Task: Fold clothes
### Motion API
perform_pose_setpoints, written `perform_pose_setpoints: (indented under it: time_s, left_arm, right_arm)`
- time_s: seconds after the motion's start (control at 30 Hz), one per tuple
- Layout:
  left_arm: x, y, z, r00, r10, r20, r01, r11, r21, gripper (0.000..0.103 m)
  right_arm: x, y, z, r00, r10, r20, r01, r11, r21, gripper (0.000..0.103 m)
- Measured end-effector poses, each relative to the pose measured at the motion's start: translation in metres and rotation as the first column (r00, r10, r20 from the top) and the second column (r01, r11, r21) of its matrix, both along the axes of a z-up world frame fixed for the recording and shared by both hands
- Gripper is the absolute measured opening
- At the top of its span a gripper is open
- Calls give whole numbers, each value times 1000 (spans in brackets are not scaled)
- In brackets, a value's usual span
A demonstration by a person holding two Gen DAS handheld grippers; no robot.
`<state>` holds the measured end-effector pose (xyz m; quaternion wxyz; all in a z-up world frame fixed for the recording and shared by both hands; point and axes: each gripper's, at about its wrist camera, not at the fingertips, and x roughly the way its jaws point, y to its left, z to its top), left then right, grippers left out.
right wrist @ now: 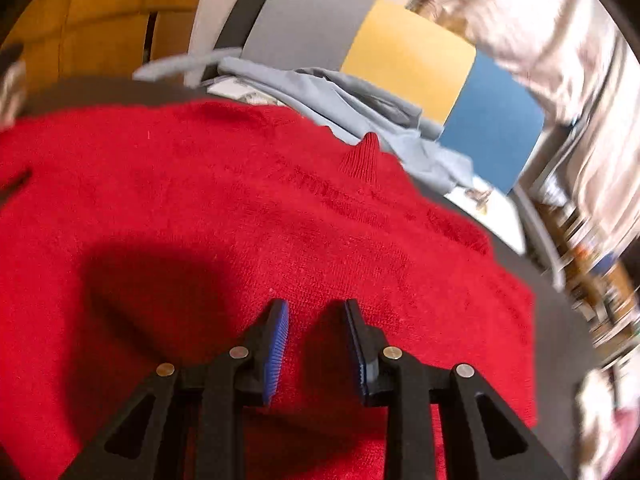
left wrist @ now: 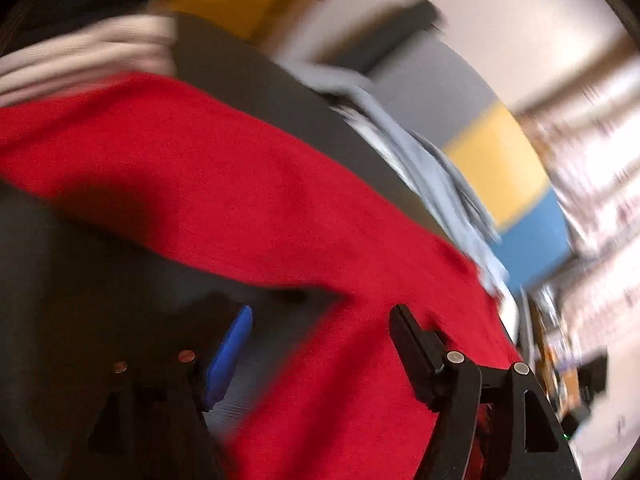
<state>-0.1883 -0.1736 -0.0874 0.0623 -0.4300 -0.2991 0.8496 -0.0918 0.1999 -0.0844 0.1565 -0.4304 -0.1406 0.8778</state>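
Red sweater (right wrist: 240,200) spread flat on dark table (left wrist: 260,92). Left gripper (left wrist: 320,344) wide, right gripper (right wrist: 316,344) narrow, both empty above it. Risk: grabbing 1 knit layer, fold skews.

My left wrist camera tilts steeply, close over the red sweater (left wrist: 280,200) (heavily blurred). My right one looks forward and down, equally near. Both share the sweater, pale blue garment (right wrist: 340,100) and colour-blocked panel (right wrist: 420,60).
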Motion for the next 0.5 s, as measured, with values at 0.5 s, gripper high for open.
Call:
perform_pose_setpoints:
  time_s: [0.5]
  left_arm:
    - [10, -171, 29, 979, 91, -184, -167, 874, -456, 75]
  right_arm:
    - [6, -7, -1, 1000, -3, -14, 3, 1000, 5, 28]
